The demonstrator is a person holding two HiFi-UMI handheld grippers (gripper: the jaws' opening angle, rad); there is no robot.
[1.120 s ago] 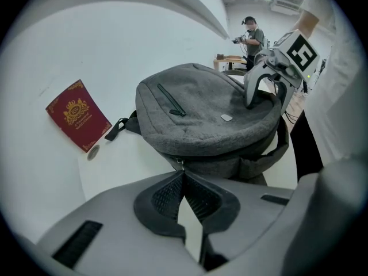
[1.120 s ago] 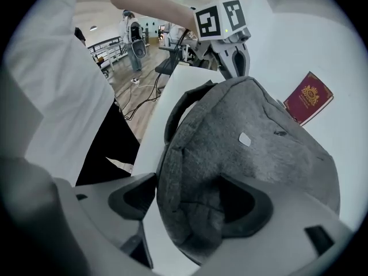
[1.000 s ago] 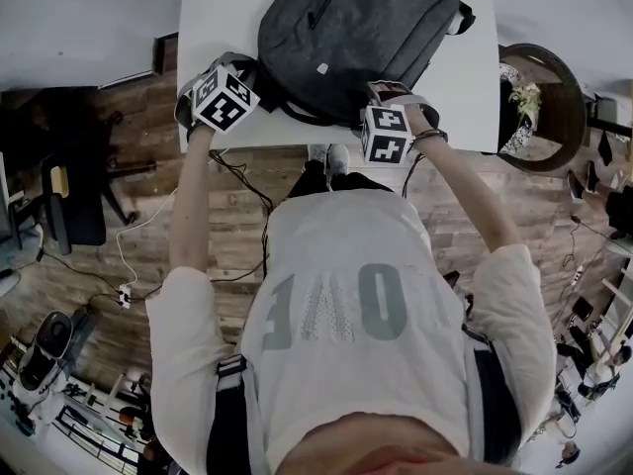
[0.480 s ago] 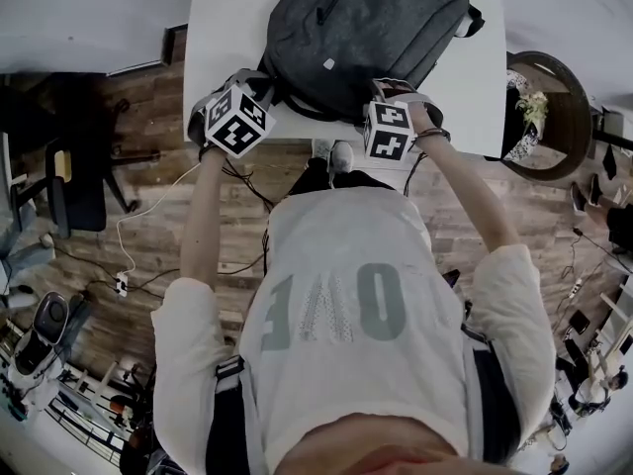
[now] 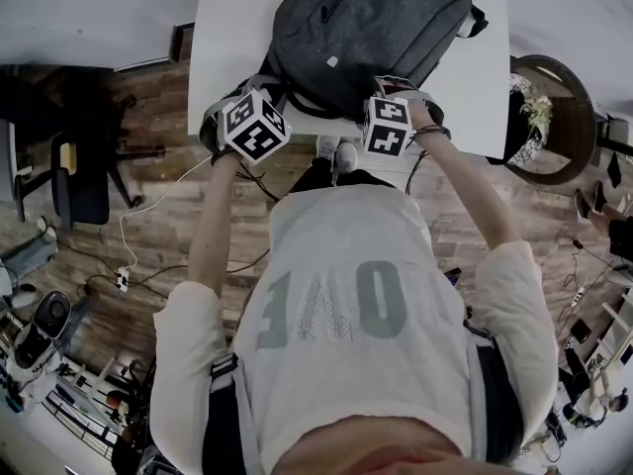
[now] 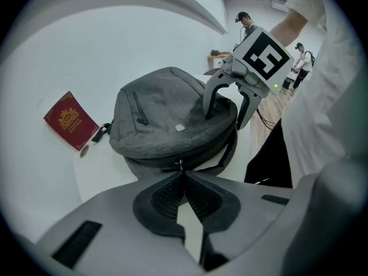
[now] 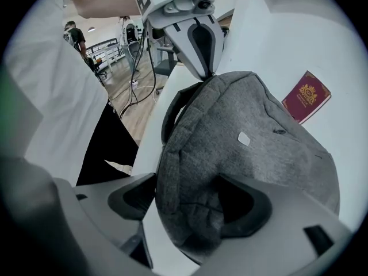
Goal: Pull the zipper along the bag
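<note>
While left gripper (image 6: pixel 183 176) pinches its zipper (image 6: pixel 180 165), grey bag (image 6: pixel 164 122), contents hidden

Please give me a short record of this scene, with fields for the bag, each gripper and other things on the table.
bag: grey backpack lying on the white table
left gripper: jaws shut on the zipper pull at the backpack's edge
right gripper: jaws closed on a fold of backpack fabric
other: red booklet on the table, beside the backpack
</note>
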